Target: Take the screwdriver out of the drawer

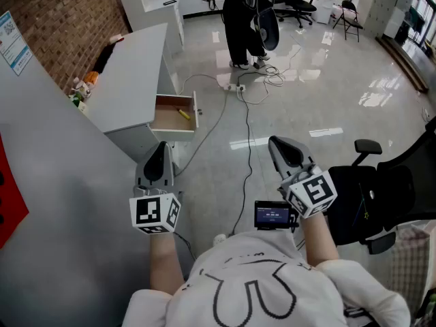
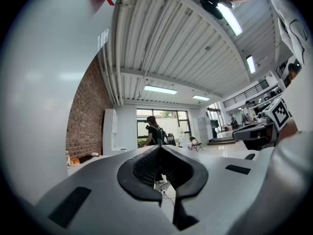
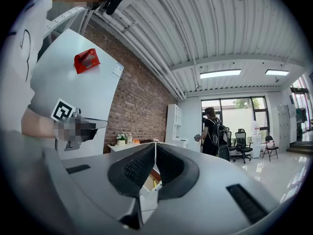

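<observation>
The drawer (image 1: 174,115) stands pulled out of a white cabinet (image 1: 129,80), some way ahead of me. A yellow-handled screwdriver (image 1: 184,114) lies on its floor. My left gripper (image 1: 162,144) is held level, short of the drawer, with its jaws shut and nothing between them. My right gripper (image 1: 274,142) is off to the right over the floor, also shut and empty. In the left gripper view the pads (image 2: 146,168) meet at the tip. The right gripper view shows a bit of the drawer and the screwdriver (image 3: 154,182) through the gap under its closed tips.
A person (image 1: 238,19) with a backpack stands at the back of the room. Cables and a power strip (image 1: 236,87) trail over the glossy floor. A black office chair (image 1: 381,196) is close on my right. A grey wall (image 1: 54,182) runs along my left.
</observation>
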